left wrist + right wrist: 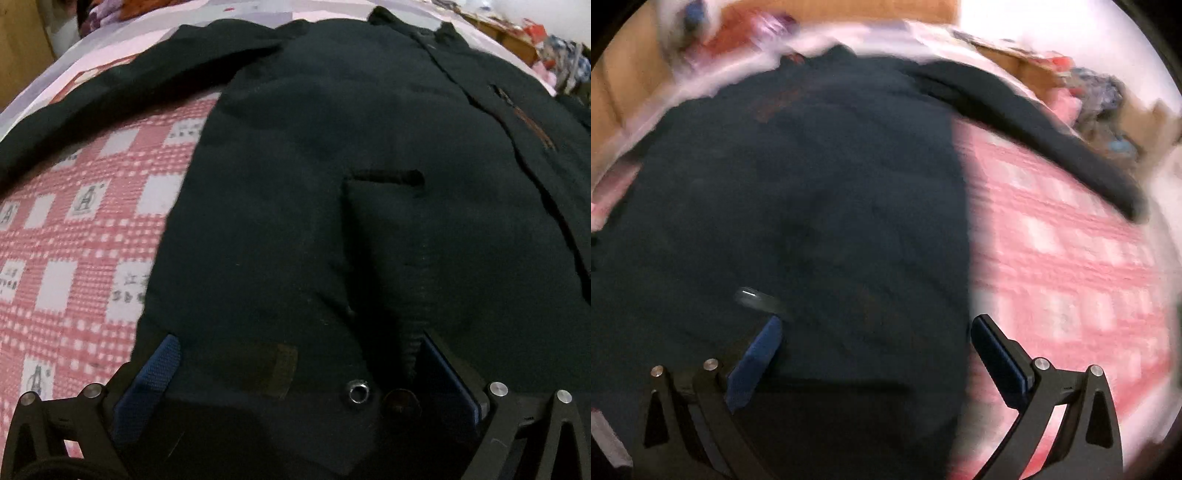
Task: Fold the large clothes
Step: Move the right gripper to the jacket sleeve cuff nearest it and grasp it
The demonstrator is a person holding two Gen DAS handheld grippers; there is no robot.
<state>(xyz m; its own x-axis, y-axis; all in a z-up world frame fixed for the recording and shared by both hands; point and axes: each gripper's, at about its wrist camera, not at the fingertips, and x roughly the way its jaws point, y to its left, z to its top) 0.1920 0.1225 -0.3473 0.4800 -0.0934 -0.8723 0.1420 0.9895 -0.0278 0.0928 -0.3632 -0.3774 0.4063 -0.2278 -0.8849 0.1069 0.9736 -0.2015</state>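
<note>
Bed sheet (85,236), pink-and-white checked with small printed squares, covering the whole work surface. Black jacket (295,184) spread flat on the sheet, front up, collar at the far end; one sleeve (122,92) stretched out to the left in the left wrist view, the other sleeve (1045,125) stretched out to the right in the right wrist view (blurred). Chest pocket (384,181) and front placket visible on the jacket body. Left gripper (299,365), jaws wide apart, over the near hem, with a metal snap (358,391) lying between its blue pads. Right gripper (877,354), jaws wide apart, straddling the jacket's right side edge; nothing held by either gripper
</note>
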